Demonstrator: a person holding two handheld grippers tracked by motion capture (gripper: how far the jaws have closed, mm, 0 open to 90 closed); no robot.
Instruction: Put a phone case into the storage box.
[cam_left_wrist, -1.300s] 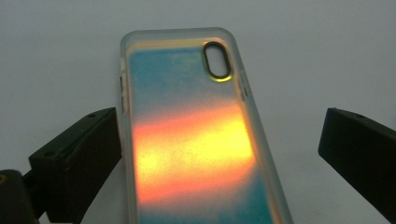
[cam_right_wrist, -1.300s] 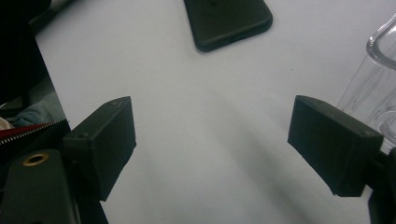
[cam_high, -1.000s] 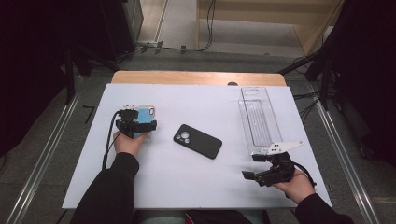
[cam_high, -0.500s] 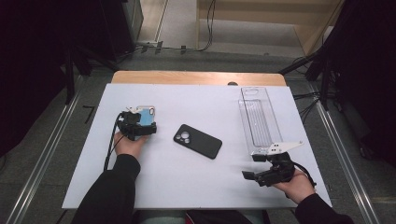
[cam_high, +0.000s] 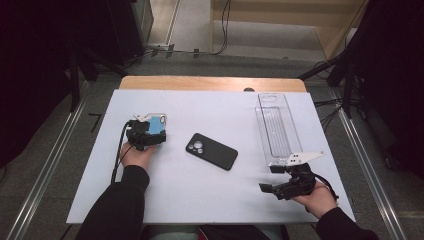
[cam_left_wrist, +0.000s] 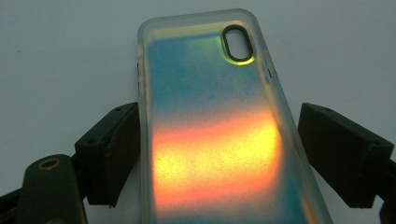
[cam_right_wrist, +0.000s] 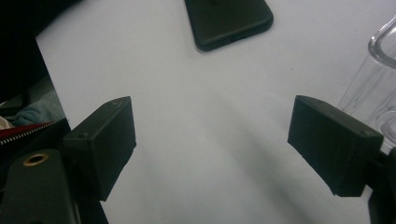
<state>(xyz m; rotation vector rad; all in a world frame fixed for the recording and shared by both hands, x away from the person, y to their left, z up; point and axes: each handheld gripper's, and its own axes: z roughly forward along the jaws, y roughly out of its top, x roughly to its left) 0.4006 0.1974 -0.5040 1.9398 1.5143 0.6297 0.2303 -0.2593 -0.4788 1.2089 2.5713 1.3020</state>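
The left gripper (cam_left_wrist: 219, 154) straddles the phone case (cam_left_wrist: 215, 126) at the table's (cam_high: 210, 200) nine o'clock. Its jaws have just been closing; the right pad is not yet touching, so the case is not gripped. Risk: one-sided contact could push the case sideways. The phone (cam_high: 211, 151) lies centre. The right gripper (cam_right_wrist: 210, 144) is spread, empty, at five o'clock beside the clear tray (cam_high: 277, 125).
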